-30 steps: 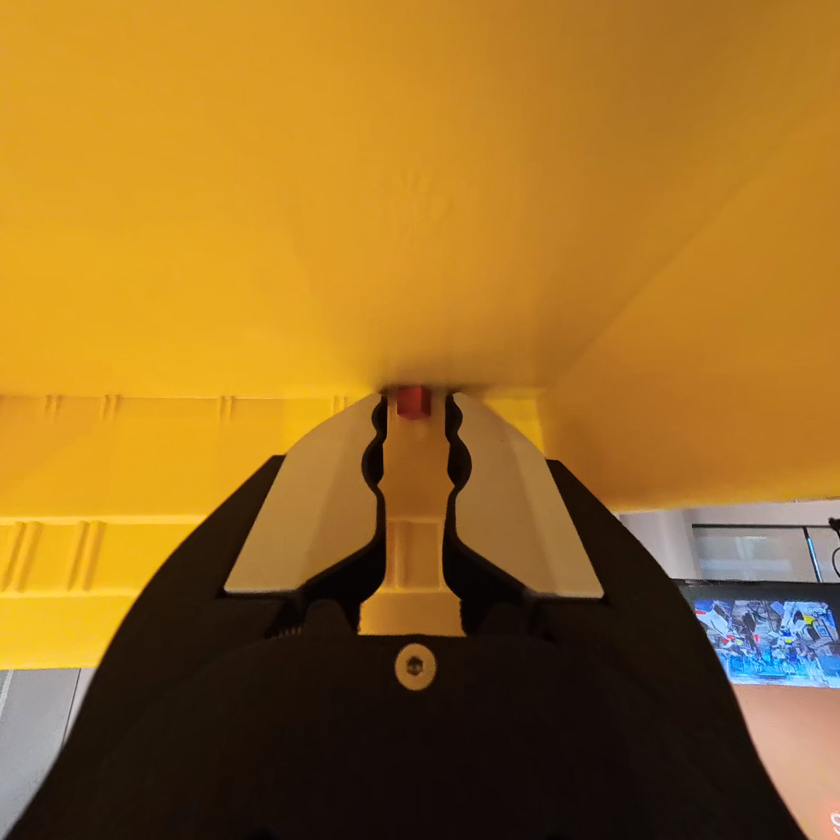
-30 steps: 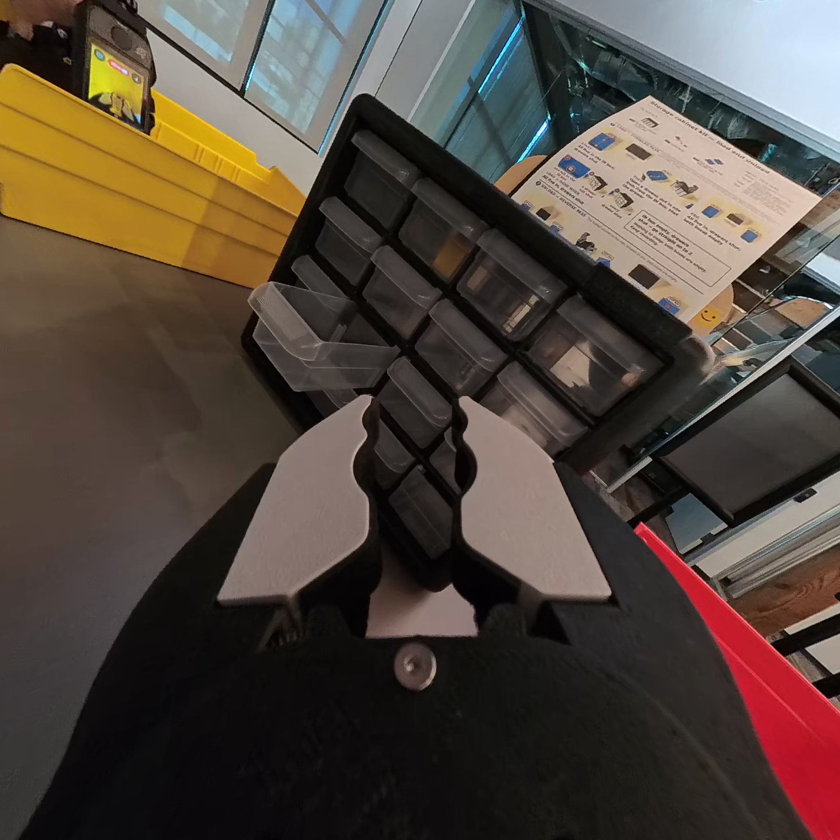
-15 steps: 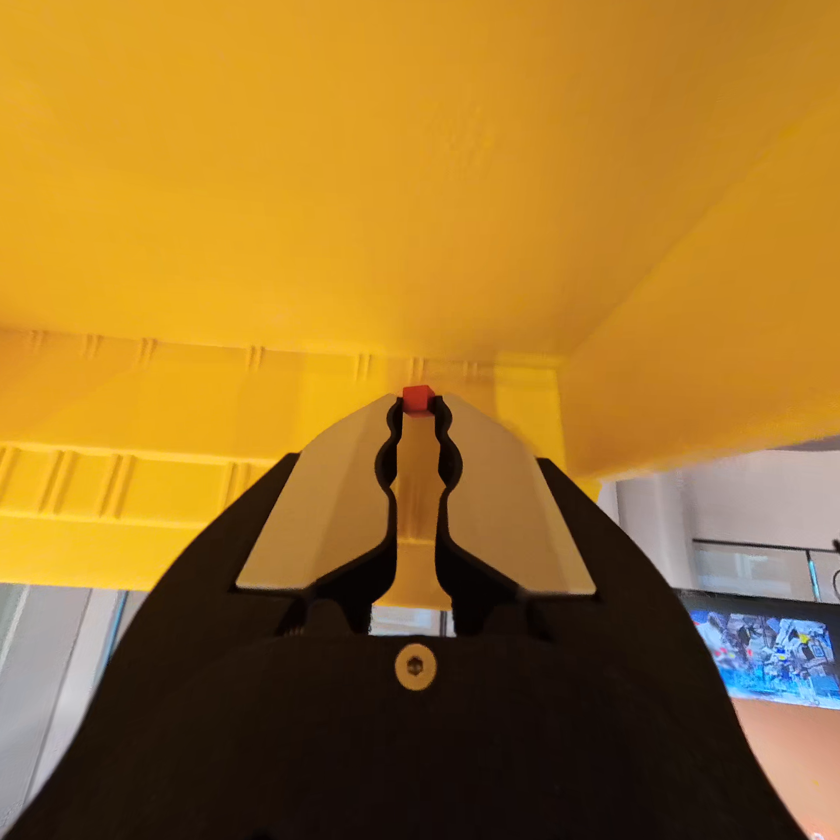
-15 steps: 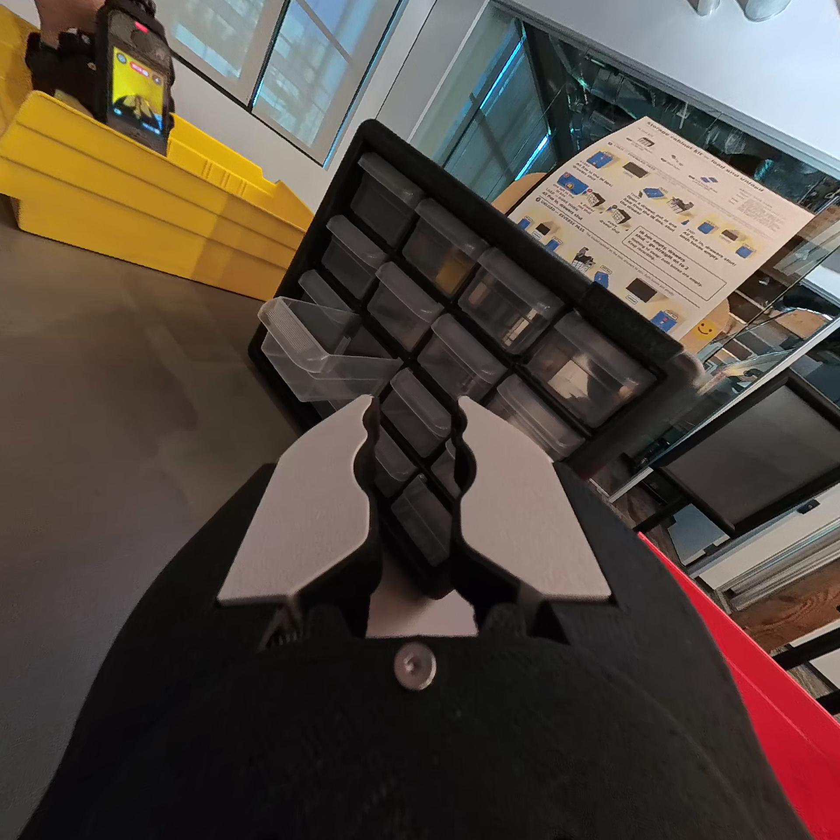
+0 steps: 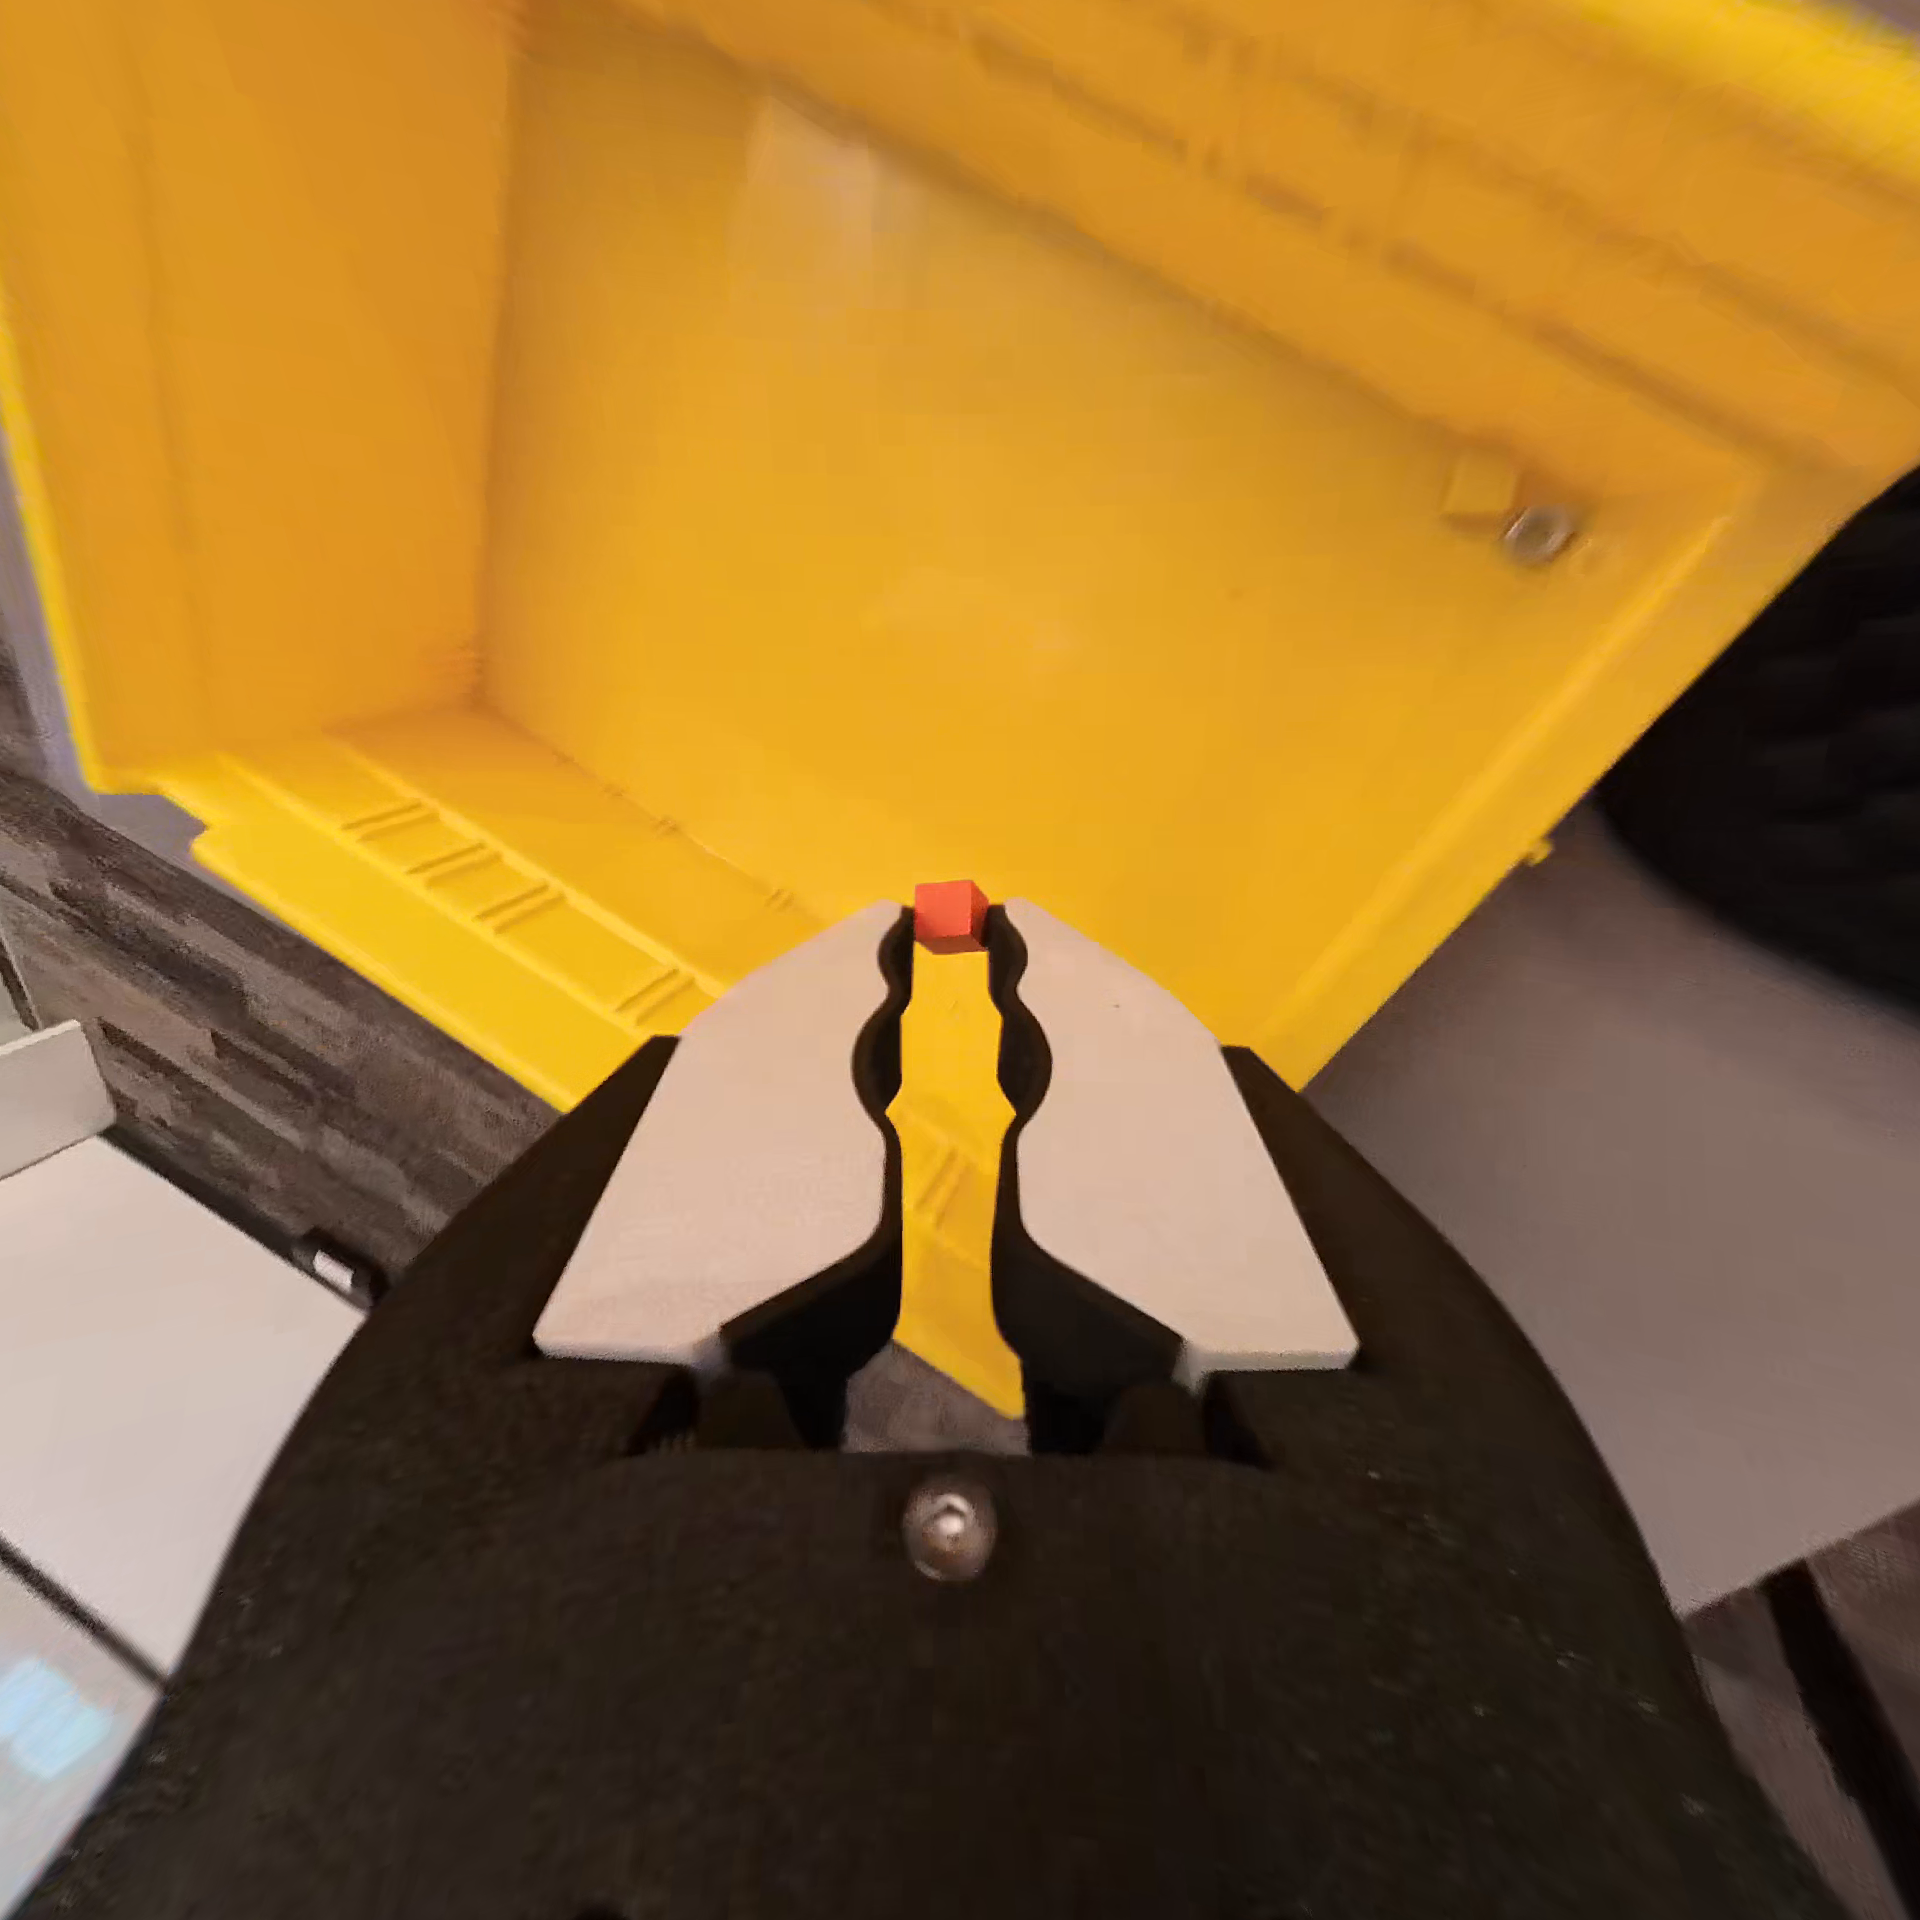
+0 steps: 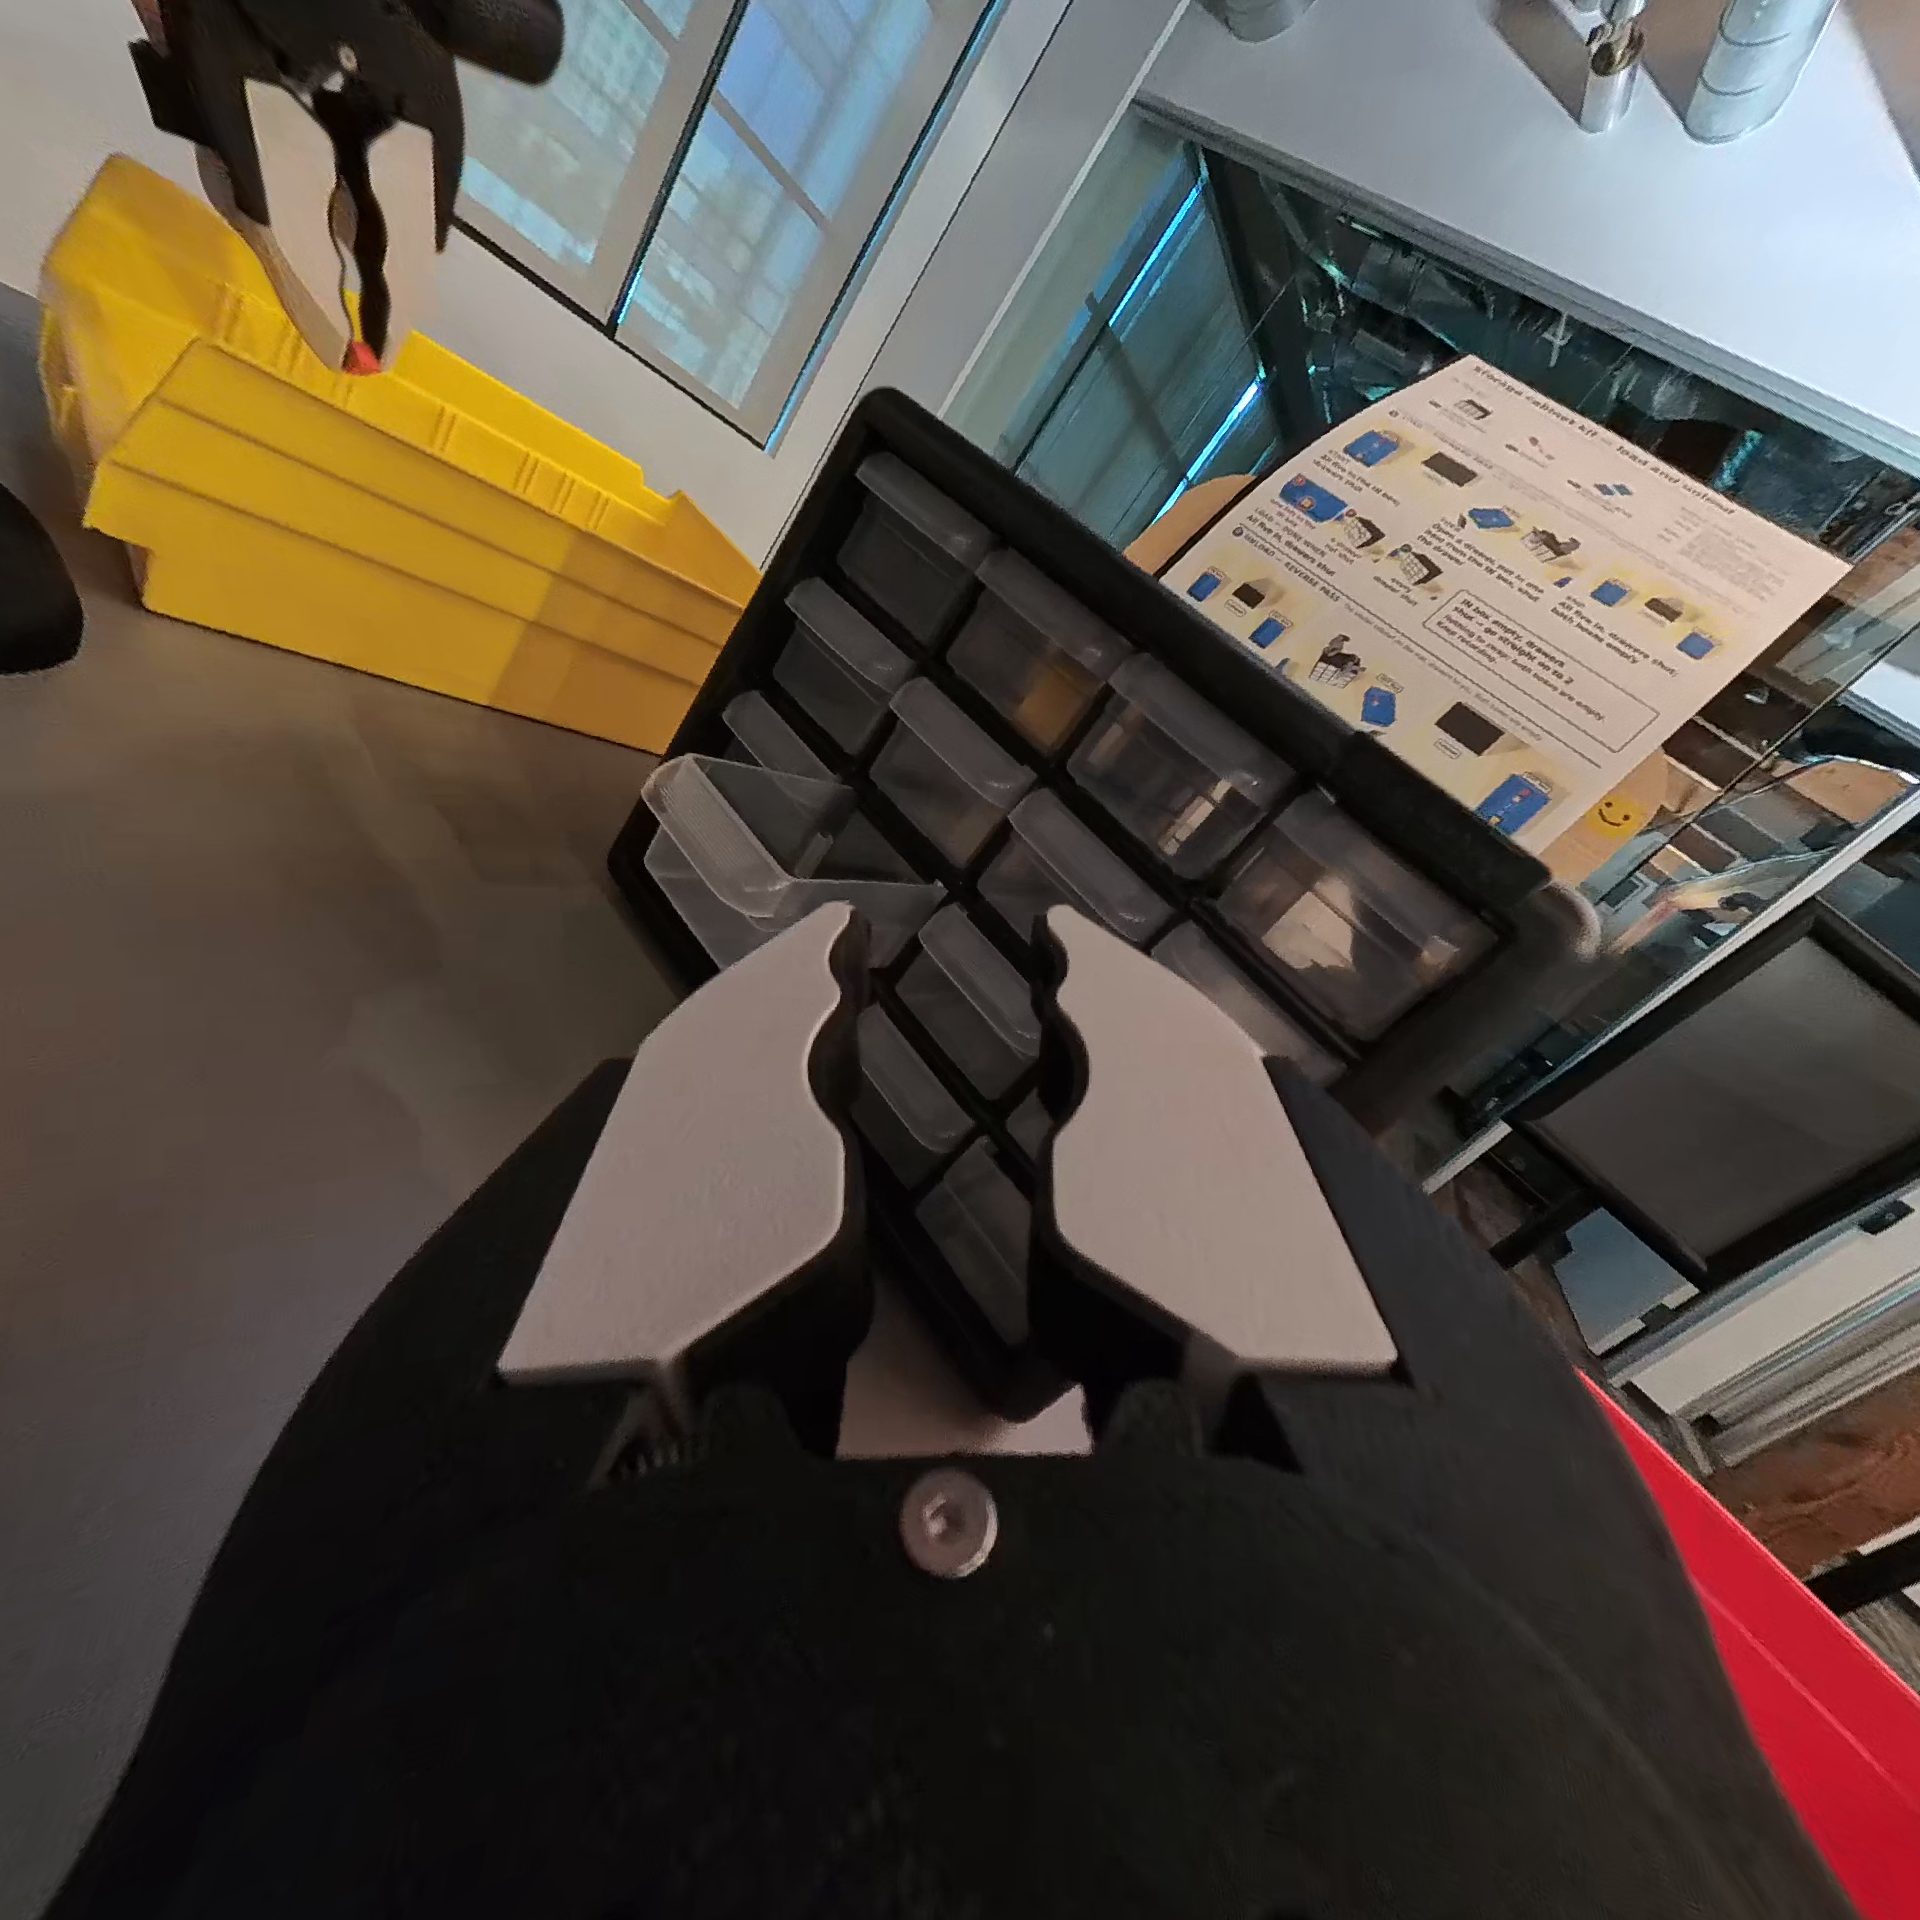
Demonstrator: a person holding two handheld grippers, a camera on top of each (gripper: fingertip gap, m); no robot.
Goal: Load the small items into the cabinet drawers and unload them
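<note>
- Bright, even light in both views; daylight pours through the windows [image 6: 665, 166] at upper left.
- The yellow bin [image 5: 935, 436] smears with motion blur along its far rim; the near tongs [image 5: 951, 920] look sharp.
- Soft sheen on the grey table [image 6: 260, 935].
- Wide-angle lens bends straight lines at the edges.
- The glass wall [image 6: 1351, 343] throws teal reflections.

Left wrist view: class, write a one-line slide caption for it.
Left gripper pinches a small red cube above the yellow bin.
</note>
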